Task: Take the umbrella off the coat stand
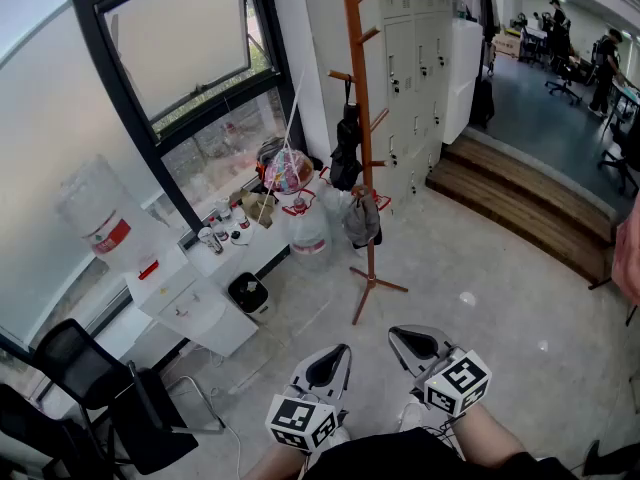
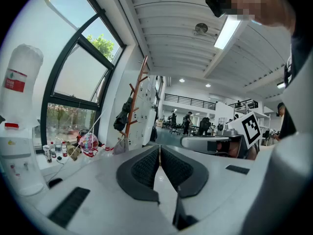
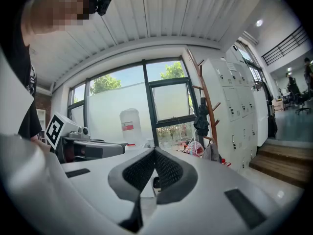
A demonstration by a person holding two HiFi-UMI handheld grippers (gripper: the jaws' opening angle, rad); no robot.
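A tall wooden coat stand [image 1: 358,118] rises from the tiled floor ahead of me, near the window. A folded black umbrella [image 1: 347,148] hangs from one of its pegs, and a grey bag [image 1: 362,220] hangs lower down. The stand and the umbrella [image 2: 123,117] show far off in the left gripper view, and the umbrella [image 3: 201,122] also in the right gripper view. My left gripper [image 1: 335,356] and right gripper [image 1: 410,340] are held low and close to my body, well short of the stand. Both are shut with nothing between the pads.
A white water dispenser [image 1: 165,278] with a bottle [image 1: 95,213] stands at the window, with a black bin [image 1: 248,293] beside it. Water jugs [image 1: 305,236] sit by the stand's base. White lockers [image 1: 410,68] stand behind it, wooden steps [image 1: 530,208] to the right, black chairs [image 1: 90,388] lower left.
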